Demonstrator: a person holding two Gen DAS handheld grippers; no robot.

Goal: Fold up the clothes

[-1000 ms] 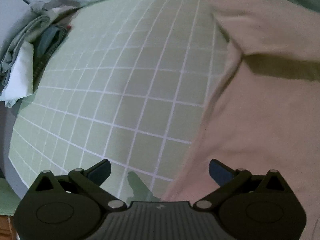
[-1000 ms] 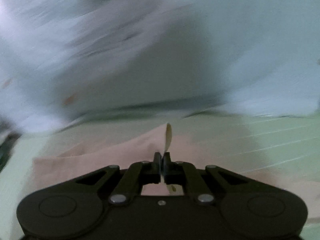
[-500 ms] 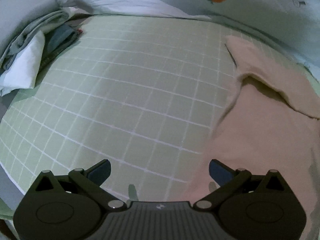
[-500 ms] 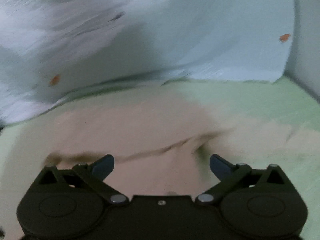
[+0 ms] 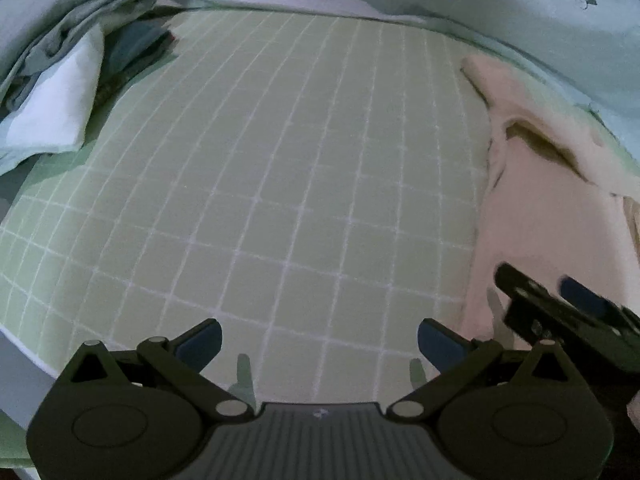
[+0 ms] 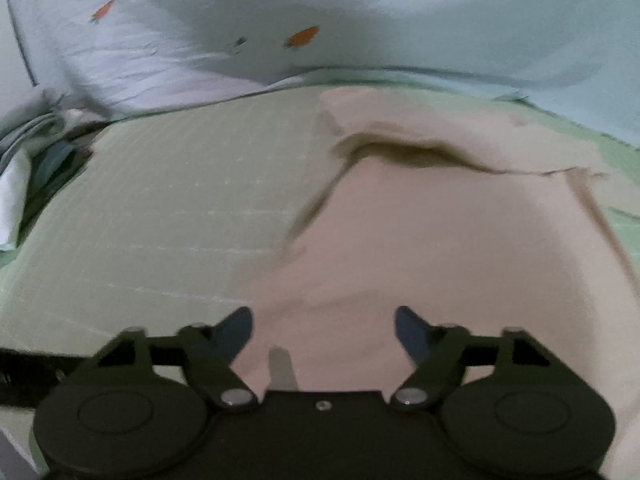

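Pink cloth (image 6: 420,240) lies flat on the green checked mat (image 5: 260,180). Right gripper (image 6: 324,328) hangs over it, jaws apart, just been closing a bit, holding nothing. Left gripper (image 5: 320,340) is wide apart over the mat. Folded clothes (image 5: 68,80) sit far left.

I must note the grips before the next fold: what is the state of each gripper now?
Left gripper: open, holding nothing, above the green grid mat.
Right gripper: open, jaws just closing somewhat, nothing pinched, over the pink garment.
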